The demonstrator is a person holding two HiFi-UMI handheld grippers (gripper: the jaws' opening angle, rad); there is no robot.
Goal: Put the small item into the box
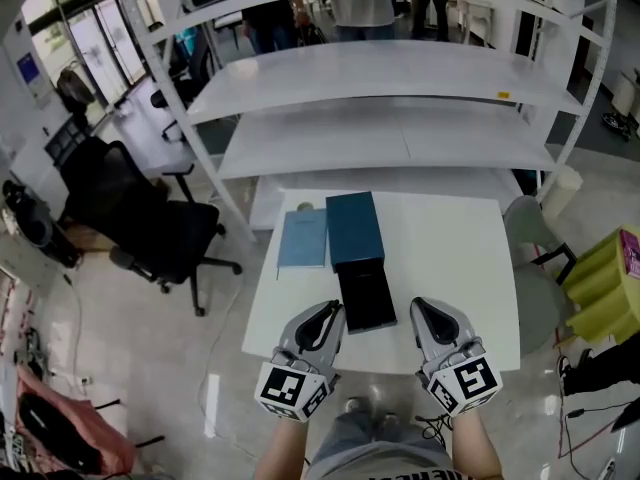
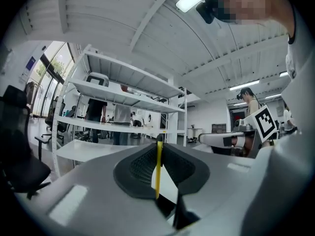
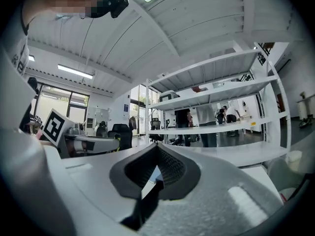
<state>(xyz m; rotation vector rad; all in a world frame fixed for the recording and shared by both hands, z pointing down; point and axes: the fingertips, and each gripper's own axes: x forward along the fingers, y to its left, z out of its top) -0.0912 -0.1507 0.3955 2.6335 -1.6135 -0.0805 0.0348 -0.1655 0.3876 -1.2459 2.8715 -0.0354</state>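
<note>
On the white table [image 1: 450, 258] lies an open box: a dark teal lid [image 1: 354, 230] and, nearer me, its black tray [image 1: 366, 298]. My left gripper [image 1: 330, 311] hovers just left of the black tray and points level. It is shut on a thin yellow item [image 2: 158, 168], which stands edge-on between the pads in the left gripper view, where the gripper [image 2: 159, 144] faces the shelves. My right gripper [image 1: 422, 308] is to the right of the tray. Its tips meet and nothing shows between them in the right gripper view [image 3: 157, 146].
A flat light-blue piece [image 1: 303, 238] lies left of the teal lid. A white shelf rack [image 1: 400, 78] stands behind the table, with people beyond it. A black office chair [image 1: 150, 228] is at the left. A grey chair [image 1: 530, 238] and a yellow-green bin [image 1: 600, 288] are at the right.
</note>
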